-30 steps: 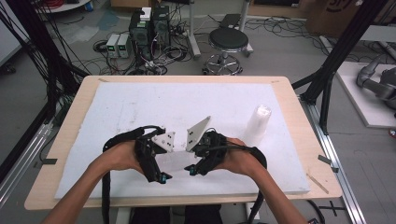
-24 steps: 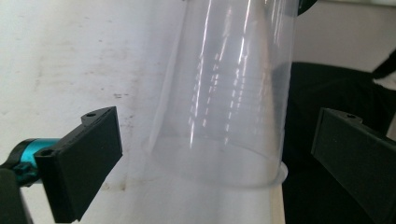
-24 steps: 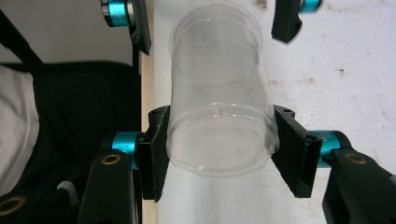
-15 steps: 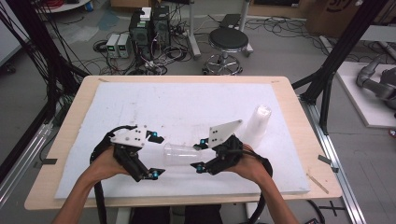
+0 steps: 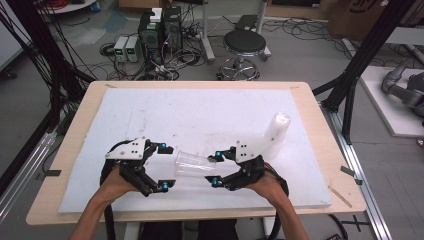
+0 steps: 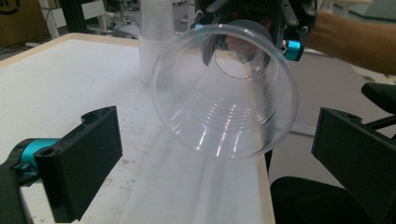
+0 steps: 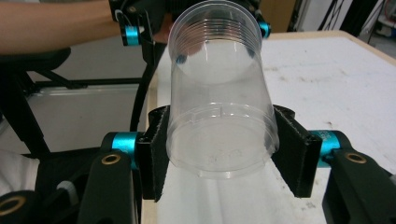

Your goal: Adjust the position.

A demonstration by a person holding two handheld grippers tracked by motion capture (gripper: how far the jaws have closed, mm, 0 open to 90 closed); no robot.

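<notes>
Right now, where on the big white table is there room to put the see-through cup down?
The white board is bare across its far half, from the left edge to the stack of clear plastic cups at the right. It is crowded near the front, where the left gripper and right gripper face each other around the clear plastic cup.

No legible text, label, brand, number or sign can be made out. A dark printed mark is seen on the cardboard box (image 5: 361,11) on the floor at the far right in the high view, but it is cut off by the frame's edge and cannot be read. A similar cut-off dark mark is seen on a brown box (image 6: 18,18) at the far left in the left gripper view, and nothing can be read from it either.
</notes>
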